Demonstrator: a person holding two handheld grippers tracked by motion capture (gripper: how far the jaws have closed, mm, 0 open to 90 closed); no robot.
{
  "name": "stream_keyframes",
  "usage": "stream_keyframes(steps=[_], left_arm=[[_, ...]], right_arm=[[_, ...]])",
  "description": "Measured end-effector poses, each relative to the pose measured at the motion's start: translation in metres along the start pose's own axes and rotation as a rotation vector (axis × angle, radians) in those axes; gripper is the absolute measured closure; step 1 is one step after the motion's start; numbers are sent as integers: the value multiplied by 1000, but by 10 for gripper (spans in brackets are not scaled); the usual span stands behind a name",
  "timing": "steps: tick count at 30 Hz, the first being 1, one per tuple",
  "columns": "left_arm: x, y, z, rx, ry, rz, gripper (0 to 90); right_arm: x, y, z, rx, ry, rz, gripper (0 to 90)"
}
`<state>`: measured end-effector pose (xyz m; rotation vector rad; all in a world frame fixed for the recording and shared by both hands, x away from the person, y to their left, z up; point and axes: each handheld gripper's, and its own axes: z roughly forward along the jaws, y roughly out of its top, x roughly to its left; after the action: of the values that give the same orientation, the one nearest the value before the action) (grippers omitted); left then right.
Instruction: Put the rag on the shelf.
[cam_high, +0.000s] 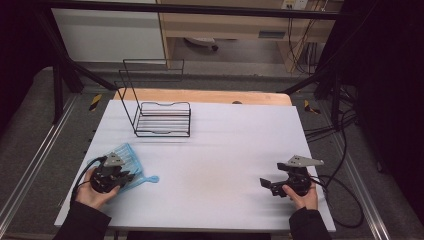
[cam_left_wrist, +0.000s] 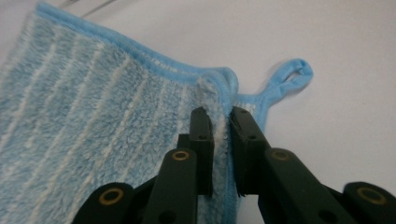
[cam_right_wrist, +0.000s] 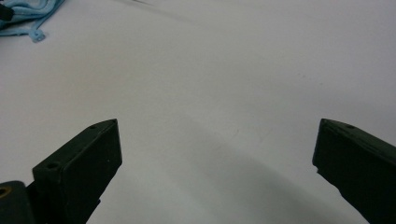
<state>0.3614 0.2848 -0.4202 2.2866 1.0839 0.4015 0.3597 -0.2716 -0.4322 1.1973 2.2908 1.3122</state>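
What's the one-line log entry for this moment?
left gripper: shut on blue cloth edge beside its loop | right gripper: open, holding nothing, over white table | wire rack: untouched

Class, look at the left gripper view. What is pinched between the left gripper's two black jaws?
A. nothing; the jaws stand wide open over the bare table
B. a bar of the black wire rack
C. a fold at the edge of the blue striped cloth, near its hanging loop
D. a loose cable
C: the left gripper has its jaws pressed on a raised fold of the blue striped cloth, beside the hanging loop.
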Motion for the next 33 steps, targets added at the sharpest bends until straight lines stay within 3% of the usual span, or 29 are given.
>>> stream_keyframes(steps=[4,10,13,22,26,33], left_arm=[[-5,0,5,3,3,-1,763],[-13,1,16,5,2,-2,547],[-16,1,18,5,5,4,511],[-20,2,22,11,72,6,645],[-17,2,22,7,62,0,716],[-8,1,18,-20,20,-62,814]], right_arm=[[0,0,0,0,-1,-1,18],[0,0,1,2,0,-4,18],[0,0,1,0,1,-1,18],[0,0,1,2,2,0,18],[0,0,1,-1,5,4,18],[0,0,1,6,7,4,18]])
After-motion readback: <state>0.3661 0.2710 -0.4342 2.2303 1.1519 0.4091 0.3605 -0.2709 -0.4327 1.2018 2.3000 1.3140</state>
